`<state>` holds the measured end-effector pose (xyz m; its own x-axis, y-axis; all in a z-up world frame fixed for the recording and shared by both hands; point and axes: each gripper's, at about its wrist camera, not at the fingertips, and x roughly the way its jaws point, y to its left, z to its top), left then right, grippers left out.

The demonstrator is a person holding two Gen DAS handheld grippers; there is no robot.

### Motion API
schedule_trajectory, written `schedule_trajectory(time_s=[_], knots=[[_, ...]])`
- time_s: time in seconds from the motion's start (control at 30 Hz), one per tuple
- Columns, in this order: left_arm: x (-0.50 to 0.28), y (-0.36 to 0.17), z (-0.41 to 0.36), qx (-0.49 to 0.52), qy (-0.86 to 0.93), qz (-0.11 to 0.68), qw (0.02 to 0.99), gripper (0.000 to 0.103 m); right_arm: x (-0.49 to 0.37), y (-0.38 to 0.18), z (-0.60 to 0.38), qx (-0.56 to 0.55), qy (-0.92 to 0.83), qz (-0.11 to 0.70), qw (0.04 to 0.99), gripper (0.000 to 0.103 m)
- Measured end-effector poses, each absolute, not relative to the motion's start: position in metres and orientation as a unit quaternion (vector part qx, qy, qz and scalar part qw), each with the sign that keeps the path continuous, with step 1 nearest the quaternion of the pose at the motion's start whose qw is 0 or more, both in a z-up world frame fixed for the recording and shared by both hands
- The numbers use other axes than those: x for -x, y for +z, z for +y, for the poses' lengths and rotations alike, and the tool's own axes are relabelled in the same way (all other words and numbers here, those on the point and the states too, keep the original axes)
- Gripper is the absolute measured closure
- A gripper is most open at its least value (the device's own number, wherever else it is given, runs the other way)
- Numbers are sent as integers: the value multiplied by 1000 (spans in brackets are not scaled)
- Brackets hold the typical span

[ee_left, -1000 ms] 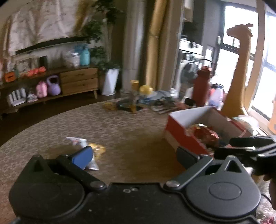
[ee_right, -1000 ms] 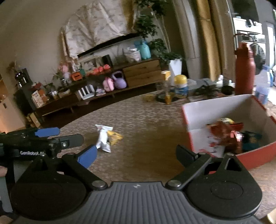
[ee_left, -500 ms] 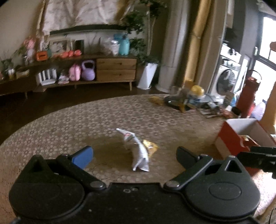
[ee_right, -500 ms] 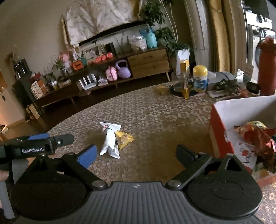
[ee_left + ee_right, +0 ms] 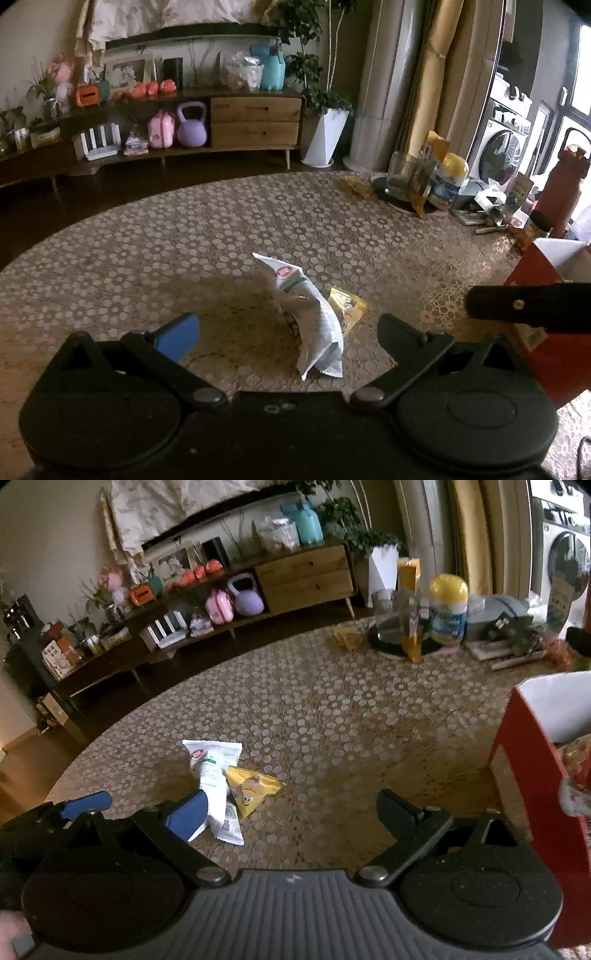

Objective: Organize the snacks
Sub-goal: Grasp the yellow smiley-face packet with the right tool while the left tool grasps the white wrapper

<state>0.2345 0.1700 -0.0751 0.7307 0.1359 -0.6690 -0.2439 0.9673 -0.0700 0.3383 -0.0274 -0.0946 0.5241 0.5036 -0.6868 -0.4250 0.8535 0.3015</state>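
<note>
Left gripper (image 5: 284, 328) and right gripper (image 5: 291, 812), jaws spread, empty; white snack packet (image 5: 314, 321) and yellow packet (image 5: 347, 308) lower centre; red box (image 5: 532, 775) right edge.

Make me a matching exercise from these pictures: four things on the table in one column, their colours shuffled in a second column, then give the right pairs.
Things:
1. long snack packet
2. small snack packet
3. box at the right edge
4. bottle cap on the far side of the table

Colours:
A. red outside, white inside
B. white
C. yellow, rounded top
D. yellow, with a printed face

Pairs: 1-B, 2-D, 3-A, 4-C.

Both packets lie on the table, the small one tucked against the long one.
</note>
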Motion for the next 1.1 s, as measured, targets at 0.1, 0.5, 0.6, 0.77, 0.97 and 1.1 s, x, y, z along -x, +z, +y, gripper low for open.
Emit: schedule_trajectory(time_s=[0.1, 0.5, 0.6, 0.77, 0.97, 1.1], knots=[[-244, -83, 171, 83, 98, 358, 925, 0, -348, -104, -17, -50, 264, 420, 867, 4], [-281, -118, 186, 157, 64, 396, 902, 21, -376, -128, 15, -51, 250, 444, 859, 5], [-286, -125, 191, 177, 55, 404, 896, 30, -379, -130, 17, -54, 250, 446, 858, 5], [-286, -132, 200, 201, 38, 406, 891, 45, -383, -135, 23, -52, 252, 452, 854, 5], [-278, -135, 209, 226, 7, 391, 892, 75, -385, -141, 36, -49, 256, 456, 851, 5], [-272, -132, 212, 216, 14, 379, 899, 80, -386, -144, 46, -46, 258, 455, 851, 5]])
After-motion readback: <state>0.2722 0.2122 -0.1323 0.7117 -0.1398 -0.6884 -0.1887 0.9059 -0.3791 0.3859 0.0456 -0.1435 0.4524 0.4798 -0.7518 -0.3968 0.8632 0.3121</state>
